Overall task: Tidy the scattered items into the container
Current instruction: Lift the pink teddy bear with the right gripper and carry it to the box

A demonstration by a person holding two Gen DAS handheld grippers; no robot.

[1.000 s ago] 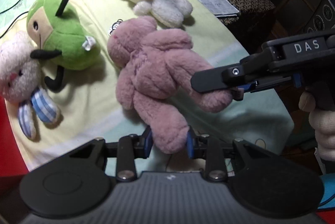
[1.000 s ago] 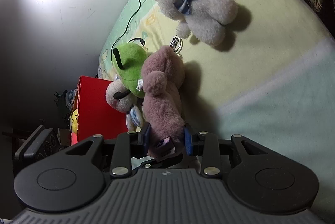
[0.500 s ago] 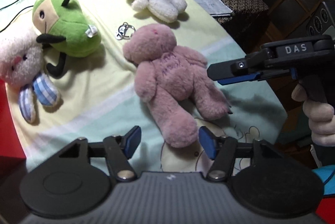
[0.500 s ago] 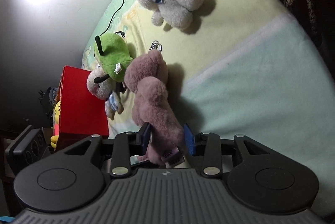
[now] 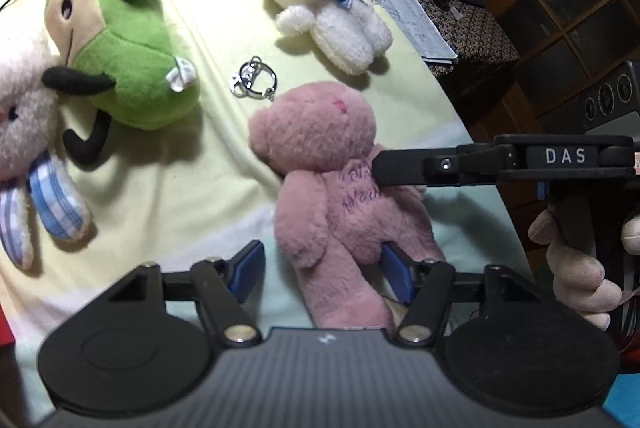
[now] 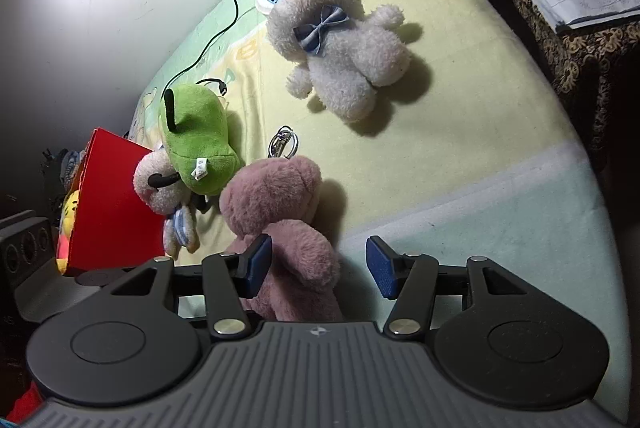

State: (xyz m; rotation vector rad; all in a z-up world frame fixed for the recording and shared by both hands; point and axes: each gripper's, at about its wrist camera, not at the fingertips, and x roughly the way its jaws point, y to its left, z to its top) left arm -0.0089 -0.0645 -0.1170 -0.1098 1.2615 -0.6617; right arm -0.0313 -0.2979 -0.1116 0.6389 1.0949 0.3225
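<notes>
1. The left claw points steeply down. Its jaws are closing, with a plush leg between the blue pads; the right pad touches the fur and the left pad stands clear of it.
2. The right claw also tilts down. Its jaws are opening; the left pad lies against the plush and the right pad is well apart from it.
3. A hand at the right grips the right claw's handle.
</notes>
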